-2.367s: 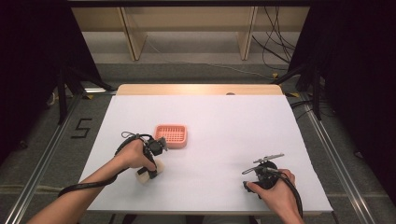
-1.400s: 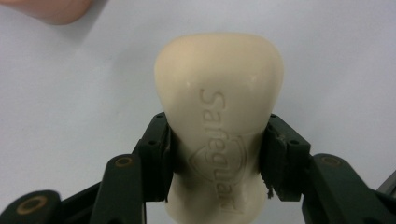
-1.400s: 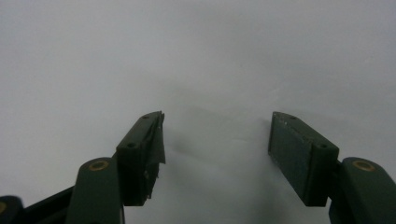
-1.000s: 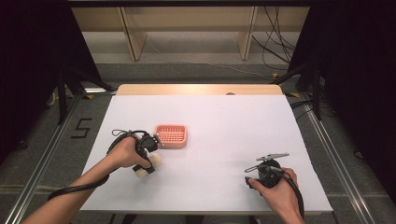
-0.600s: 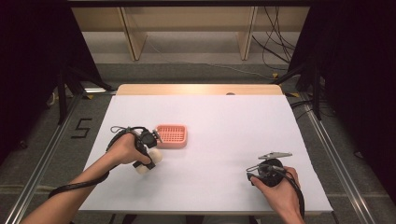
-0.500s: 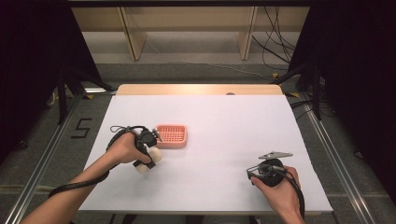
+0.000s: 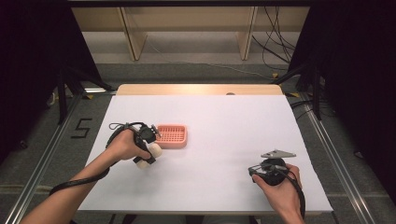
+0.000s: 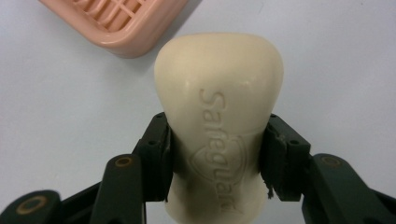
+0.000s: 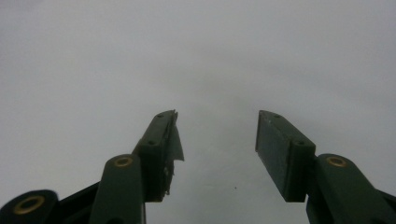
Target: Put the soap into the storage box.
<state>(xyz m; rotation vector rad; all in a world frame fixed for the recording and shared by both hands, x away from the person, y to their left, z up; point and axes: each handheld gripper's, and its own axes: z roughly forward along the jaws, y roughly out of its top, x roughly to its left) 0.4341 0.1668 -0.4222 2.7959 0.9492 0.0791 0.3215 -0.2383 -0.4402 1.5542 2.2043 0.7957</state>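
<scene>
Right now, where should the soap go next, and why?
Probably a short carry over into the pink soap dish. The left tongs are clamped on the cream soap bar, and the dish lies just beside it, with nothing in it.

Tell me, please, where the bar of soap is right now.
The bar of soap is clamped in the left gripper at the table's left in the high view, just short of the pink soap dish.

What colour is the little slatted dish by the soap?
Salmon pink; the soap dish shows best in the high view.
</scene>
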